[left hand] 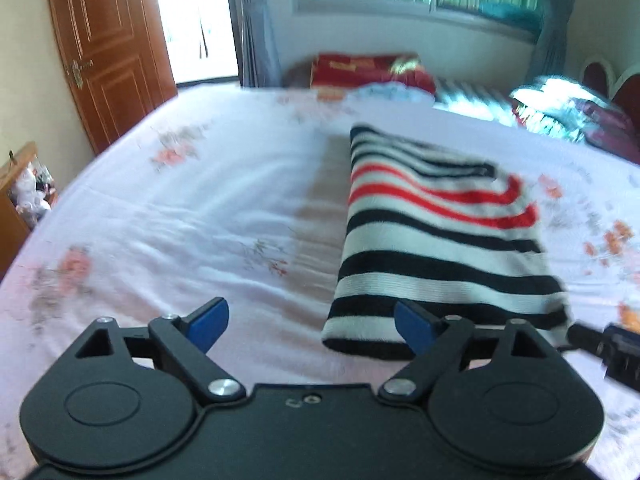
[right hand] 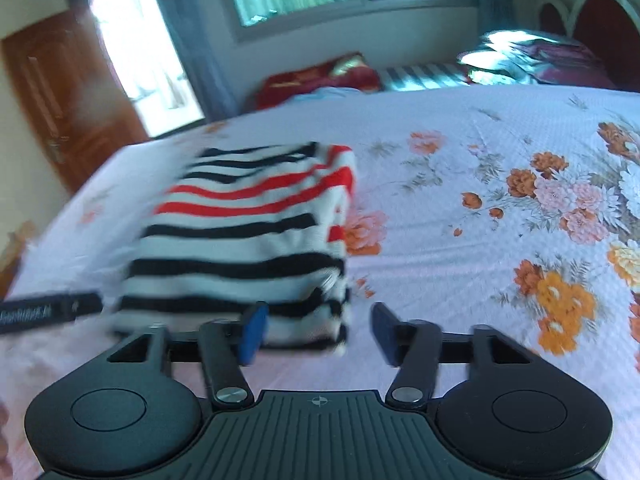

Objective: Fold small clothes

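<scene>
A folded striped garment [left hand: 436, 240], black, white and red, lies on the floral bed sheet [left hand: 180, 208]. It also shows in the right wrist view [right hand: 248, 240], left of centre. My left gripper [left hand: 312, 326] is open and empty, just in front of the garment's near left corner. My right gripper [right hand: 320, 332] is open and empty, at the garment's near right corner. Part of the right gripper [left hand: 608, 348] shows at the right edge of the left wrist view. Part of the left gripper [right hand: 44, 312] shows at the left of the right wrist view.
Red bedding [left hand: 372, 70] and shiny pillows [left hand: 560, 104] lie at the bed's far side under a window. A wooden door [left hand: 108, 52] stands at the left. A wooden shelf [left hand: 16, 200] is beside the bed's left edge.
</scene>
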